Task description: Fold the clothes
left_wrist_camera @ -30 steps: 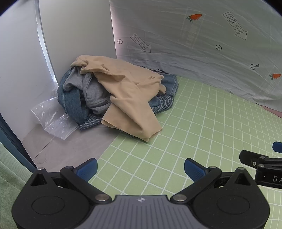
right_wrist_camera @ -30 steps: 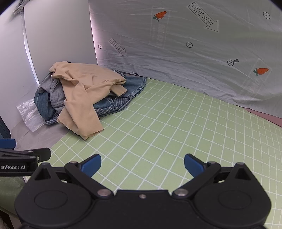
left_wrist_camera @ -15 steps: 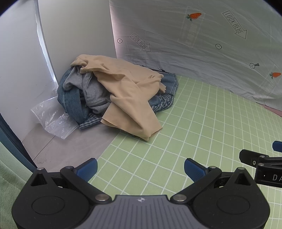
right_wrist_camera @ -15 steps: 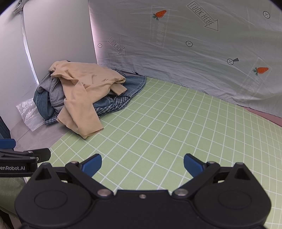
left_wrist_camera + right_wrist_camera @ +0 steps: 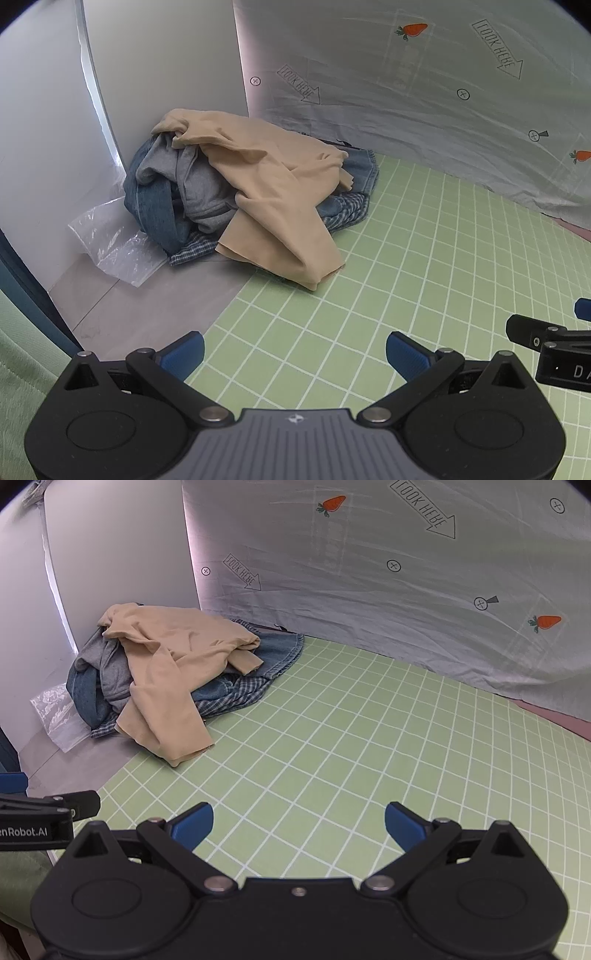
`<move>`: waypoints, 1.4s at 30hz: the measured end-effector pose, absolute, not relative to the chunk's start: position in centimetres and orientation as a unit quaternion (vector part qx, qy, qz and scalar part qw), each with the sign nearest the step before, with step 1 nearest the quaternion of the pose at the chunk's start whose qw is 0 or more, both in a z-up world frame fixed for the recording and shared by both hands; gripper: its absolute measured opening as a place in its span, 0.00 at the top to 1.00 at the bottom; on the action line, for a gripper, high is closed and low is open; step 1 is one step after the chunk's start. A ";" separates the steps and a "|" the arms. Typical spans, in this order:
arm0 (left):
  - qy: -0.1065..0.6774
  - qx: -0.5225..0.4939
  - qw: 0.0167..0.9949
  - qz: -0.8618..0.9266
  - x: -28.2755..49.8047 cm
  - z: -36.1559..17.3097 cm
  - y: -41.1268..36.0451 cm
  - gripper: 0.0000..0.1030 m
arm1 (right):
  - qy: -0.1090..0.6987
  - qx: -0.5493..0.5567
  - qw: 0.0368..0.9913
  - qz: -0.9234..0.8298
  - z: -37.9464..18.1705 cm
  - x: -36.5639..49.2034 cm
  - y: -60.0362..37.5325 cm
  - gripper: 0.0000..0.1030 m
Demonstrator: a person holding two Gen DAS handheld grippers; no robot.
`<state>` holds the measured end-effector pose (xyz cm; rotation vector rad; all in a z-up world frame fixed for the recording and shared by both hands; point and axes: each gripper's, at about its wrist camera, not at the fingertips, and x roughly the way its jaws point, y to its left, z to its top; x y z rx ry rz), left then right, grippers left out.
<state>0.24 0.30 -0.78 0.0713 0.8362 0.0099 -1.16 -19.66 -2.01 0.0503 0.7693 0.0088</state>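
Observation:
A heap of clothes lies in the far left corner, partly on the green grid mat. On top is a beige garment, over a grey one, blue denim and a blue checked shirt. My left gripper is open and holds nothing, well short of the heap. My right gripper is likewise open over the bare mat. Each gripper's side shows at the edge of the other's view.
A clear plastic bag lies left of the heap on the grey tabletop. A white wall panel and a printed grey sheet close off the back. A pink strip shows at the far right.
Both views have crept slightly closer to the heap; otherwise nothing has moved and both grippers stay open.

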 end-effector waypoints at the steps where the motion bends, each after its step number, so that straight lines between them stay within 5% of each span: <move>1: 0.407 0.035 0.913 0.005 0.3 -0.9 0.3 0.00 | 0.376 0.024 0.926 0.004 -2.1 -1.1 -19.7 0.02; 16: 0.447 -0.004 0.894 0.018 4.8 -2.1 2.3 0.00 | 0.383 0.041 0.923 0.016 -3.2 3.8 -20.1 0.00; 32: 0.457 -0.137 0.876 0.063 22.3 -2.6 8.9 0.02 | 0.388 0.028 0.920 0.038 -5.3 22.4 -16.5 0.00; 42: 0.442 -0.182 0.877 0.050 30.6 -3.3 10.6 0.34 | 0.376 0.050 0.922 0.078 -5.7 33.9 -12.7 0.32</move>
